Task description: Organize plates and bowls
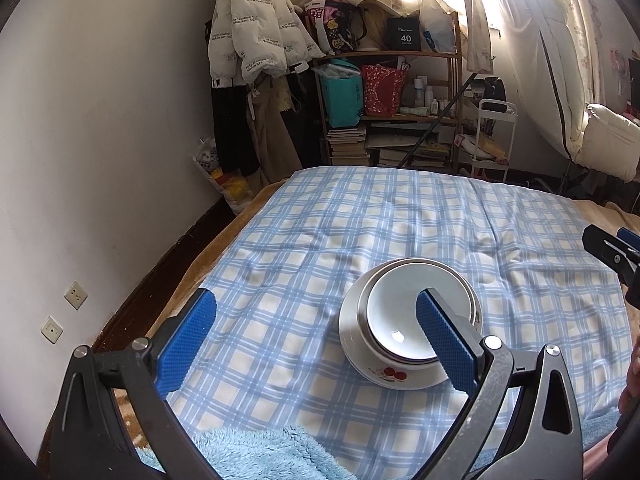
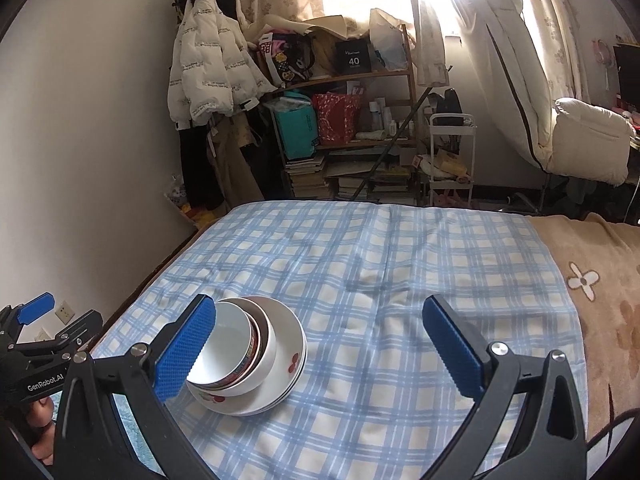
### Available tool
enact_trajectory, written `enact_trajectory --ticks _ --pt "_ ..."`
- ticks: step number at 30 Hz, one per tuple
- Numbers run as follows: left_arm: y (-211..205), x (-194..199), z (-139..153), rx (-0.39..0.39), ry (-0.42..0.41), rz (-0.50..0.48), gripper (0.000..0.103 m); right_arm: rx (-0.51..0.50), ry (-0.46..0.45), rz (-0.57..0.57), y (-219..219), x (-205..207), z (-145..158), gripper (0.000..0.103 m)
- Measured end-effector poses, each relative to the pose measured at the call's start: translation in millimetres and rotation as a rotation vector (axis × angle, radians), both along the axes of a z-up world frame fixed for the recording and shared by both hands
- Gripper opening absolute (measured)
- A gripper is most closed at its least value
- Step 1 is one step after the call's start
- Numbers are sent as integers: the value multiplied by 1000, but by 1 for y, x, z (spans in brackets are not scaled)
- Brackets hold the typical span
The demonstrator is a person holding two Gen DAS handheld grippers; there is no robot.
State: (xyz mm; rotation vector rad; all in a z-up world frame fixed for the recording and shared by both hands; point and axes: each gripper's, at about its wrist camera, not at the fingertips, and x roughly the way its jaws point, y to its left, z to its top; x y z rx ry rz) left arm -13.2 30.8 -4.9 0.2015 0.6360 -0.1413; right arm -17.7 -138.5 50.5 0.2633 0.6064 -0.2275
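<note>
The bowls (image 1: 416, 320) sit nested one inside another on top of stacked plates (image 1: 350, 320), all in one pile on the blue checked cloth (image 1: 360, 224) that covers the bed. The lowest bowl carries a red cherry print (image 1: 392, 374) on its side. In the left wrist view the pile lies at about 4 o'clock from the middle of the picture; in the right wrist view the same bowls (image 2: 236, 344) and plates (image 2: 292, 340) lie at about 8 o'clock.

The left gripper (image 1: 316, 344) hangs above the cloth with its blue pads spread wide and nothing between them; its right pad overlaps the pile in the picture, but whether it touches the bowls cannot be told. The right gripper (image 2: 320, 346) is likewise spread wide and empty, its left pad in front of the bowls.

A fluffy blue blanket (image 1: 256, 452) lies at 6 o'clock in the left view. A tan flowered blanket (image 2: 608, 288) borders the cloth at 3 o'clock in the right view. At 12 o'clock beyond the bed stand a cluttered wooden shelf (image 1: 400, 112) and a hanging white jacket (image 1: 252, 24).
</note>
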Motion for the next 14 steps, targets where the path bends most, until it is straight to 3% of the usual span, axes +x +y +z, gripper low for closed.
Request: enact_trajectory --ticks 14 --pt "-4 -2 -1 20 -9 -2 99 1 11 1 -1 2 -4 103"
